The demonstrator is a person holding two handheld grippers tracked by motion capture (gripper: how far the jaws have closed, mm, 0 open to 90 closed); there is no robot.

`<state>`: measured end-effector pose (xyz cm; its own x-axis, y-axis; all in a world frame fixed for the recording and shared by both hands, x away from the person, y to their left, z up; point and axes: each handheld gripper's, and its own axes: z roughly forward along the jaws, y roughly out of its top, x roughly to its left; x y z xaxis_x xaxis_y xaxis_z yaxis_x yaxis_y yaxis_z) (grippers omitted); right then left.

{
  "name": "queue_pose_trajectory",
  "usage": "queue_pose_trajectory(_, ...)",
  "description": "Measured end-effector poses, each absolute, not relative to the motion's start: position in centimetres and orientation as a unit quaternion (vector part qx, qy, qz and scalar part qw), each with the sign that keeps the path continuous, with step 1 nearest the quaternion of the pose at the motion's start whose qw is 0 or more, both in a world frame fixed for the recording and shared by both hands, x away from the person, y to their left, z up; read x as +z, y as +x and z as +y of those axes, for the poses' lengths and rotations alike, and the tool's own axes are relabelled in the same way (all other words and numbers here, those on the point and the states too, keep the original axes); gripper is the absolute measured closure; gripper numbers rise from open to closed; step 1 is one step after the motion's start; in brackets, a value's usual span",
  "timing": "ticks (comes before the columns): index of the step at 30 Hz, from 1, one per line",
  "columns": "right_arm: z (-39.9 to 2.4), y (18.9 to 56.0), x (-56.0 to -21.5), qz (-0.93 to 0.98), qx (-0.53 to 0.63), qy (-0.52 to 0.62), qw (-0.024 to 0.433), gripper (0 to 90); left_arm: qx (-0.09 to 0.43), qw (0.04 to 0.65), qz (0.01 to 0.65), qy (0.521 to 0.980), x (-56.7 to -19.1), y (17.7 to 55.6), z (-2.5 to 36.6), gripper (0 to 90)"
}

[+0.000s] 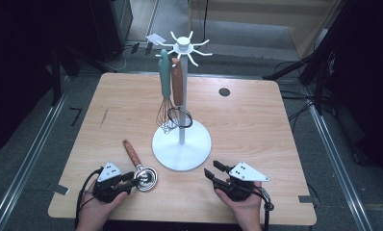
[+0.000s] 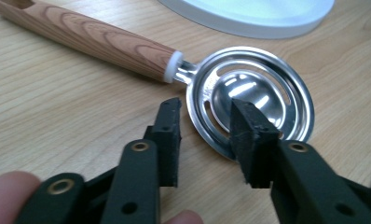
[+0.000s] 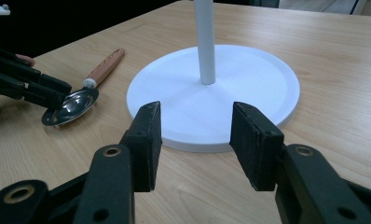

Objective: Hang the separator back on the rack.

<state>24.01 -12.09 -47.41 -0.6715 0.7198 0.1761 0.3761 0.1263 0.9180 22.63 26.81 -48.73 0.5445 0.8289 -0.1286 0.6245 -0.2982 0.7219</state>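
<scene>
A slotted metal spoon with a wooden handle lies flat on the wooden table, in front and to the left of a white hook stand. My left gripper is at the spoon's bowl. Its jaws stand open astride the near rim, one pad on the table side and one over the bowl, neither pressing. My right gripper is open and holds nothing, facing the stand's round base from close by. A teal-handled whisk and a wood-handled utensil hang from the stand's hooks.
The table's front edge runs just behind both hands. A small dark round hole sits at the back right of the tabletop. In the right gripper view the left gripper is over the spoon. Dark stands and cables surround the table.
</scene>
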Motion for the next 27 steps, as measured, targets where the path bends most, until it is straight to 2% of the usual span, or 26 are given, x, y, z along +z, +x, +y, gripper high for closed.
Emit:
queue_pose_trajectory(6,-11.8,23.8,-47.6,0.735,0.547,0.371,0.149,54.7,0.131,0.371,0.45,0.801,-48.6,22.0,25.9,70.3)
queue_pose_trajectory(13,-10.7,23.6,-47.9,0.739,0.547,0.367,0.143,55.1,0.122,0.372,0.441,0.808,-48.7,21.3,24.1,67.2)
queue_pose_trajectory(27,-7.5,22.5,-47.7,0.743,0.563,0.34,0.124,58.1,0.123,0.388,0.437,0.802,-48.5,19.9,22.4,68.4)
